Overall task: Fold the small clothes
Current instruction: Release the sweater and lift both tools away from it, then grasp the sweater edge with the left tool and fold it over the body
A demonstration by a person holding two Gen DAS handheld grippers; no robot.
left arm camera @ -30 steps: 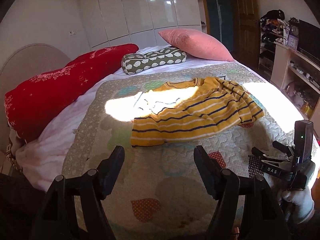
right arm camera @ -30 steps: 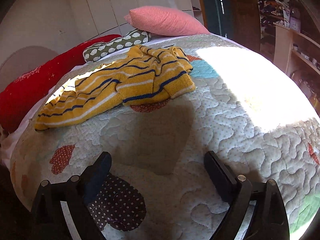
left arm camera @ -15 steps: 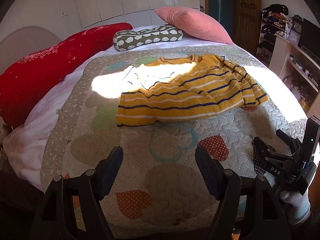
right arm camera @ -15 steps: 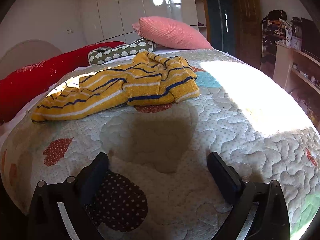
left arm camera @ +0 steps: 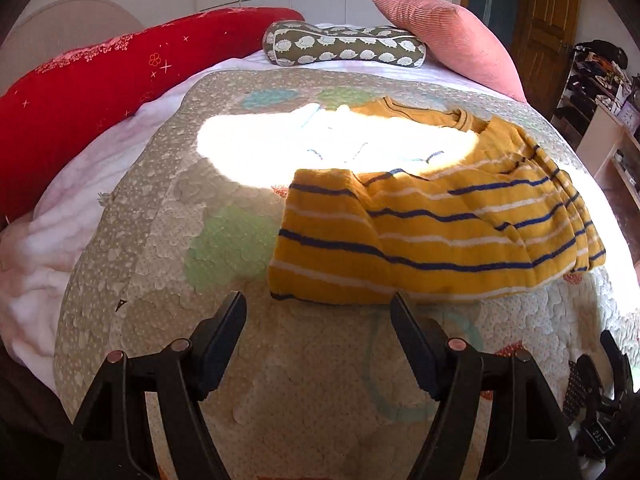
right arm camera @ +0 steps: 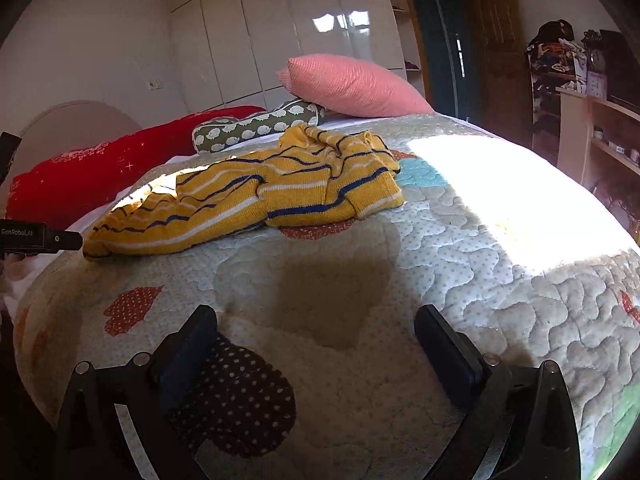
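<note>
Yellow striped sweater [left arm camera: 436, 236] lying crumpled on the quilted bed cover [left arm camera: 168, 264], left gripper [left arm camera: 318, 312] hovering spread at its near hem, right gripper [right arm camera: 316, 322] gaping, gripping nothing.

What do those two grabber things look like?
Both are black plastic. The left gripper has two flat, wedge-shaped fingers on struts joined by round silver-and-copper rivets. The right gripper is built the same way, and its finger pads look dark blue. In the right wrist view, the left one's body carries white lettering, "GenRoboLAI".
</note>
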